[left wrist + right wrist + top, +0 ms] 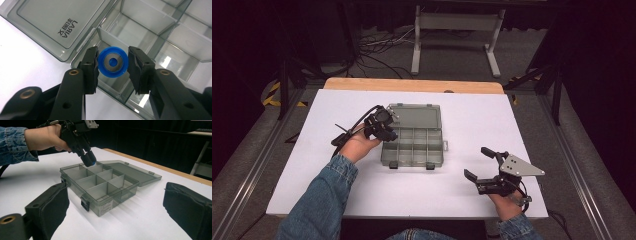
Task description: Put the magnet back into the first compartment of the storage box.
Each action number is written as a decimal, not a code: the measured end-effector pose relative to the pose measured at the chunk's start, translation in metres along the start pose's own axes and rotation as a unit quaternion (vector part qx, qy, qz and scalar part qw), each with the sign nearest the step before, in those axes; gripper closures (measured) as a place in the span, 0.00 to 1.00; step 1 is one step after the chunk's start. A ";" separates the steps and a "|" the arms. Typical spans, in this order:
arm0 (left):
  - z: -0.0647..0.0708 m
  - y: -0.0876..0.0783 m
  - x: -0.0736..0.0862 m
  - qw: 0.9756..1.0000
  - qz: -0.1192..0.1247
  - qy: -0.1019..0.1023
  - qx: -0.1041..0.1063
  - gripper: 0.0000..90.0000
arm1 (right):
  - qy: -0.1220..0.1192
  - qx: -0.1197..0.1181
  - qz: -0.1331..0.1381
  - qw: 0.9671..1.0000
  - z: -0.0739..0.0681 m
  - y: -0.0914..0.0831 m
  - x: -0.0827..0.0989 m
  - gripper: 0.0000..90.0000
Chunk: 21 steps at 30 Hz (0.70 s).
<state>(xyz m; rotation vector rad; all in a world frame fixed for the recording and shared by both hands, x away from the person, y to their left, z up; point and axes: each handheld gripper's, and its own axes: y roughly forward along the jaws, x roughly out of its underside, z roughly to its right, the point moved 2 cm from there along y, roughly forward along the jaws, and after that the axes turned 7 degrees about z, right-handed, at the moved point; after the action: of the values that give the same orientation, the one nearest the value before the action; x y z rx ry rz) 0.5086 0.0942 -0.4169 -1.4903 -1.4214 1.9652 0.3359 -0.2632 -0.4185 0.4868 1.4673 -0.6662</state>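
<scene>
Item under handling: a small blue plastic wheel with a grey metal centre and a bored hole (112,62), apparently a bearing-type roller. It sits between the pads of the left gripper (112,68), pinched across its rim, and hangs above the corner compartment nearest the hinge of the smoke-grey transparent plastic compartment box (412,145). The lid (416,116) lies folded back flat on the white table (472,125). In the right gripper view the wheel (93,163) shows as a blue edge at the tip of the left gripper (88,160), just over the box (100,187); whether it already touches a divider cannot be settled from these angles.

Handling assessment: the part looks rigid, light and smooth-rimmed. A round rim offers only narrow contact lines to flat pads, so it could roll or squirt out if pressure is uneven. The present hold across the full diameter appears sound. The box is thin-walled and likely to slide if nudged.

The right gripper (484,167) rests on the table, well apart from the box, jaws spread wide and carrying nothing.
</scene>
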 end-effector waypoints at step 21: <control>0.001 -0.002 0.001 1.000 0.005 0.004 0.004 0.55 | 0.001 0.001 -0.002 1.000 0.001 0.000 0.001 0.08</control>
<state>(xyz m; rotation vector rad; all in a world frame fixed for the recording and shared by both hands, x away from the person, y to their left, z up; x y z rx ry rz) 0.5064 0.0953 -0.4155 -1.5023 -1.4037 1.9665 0.3366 -0.2638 -0.4190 0.4874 1.4695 -0.6708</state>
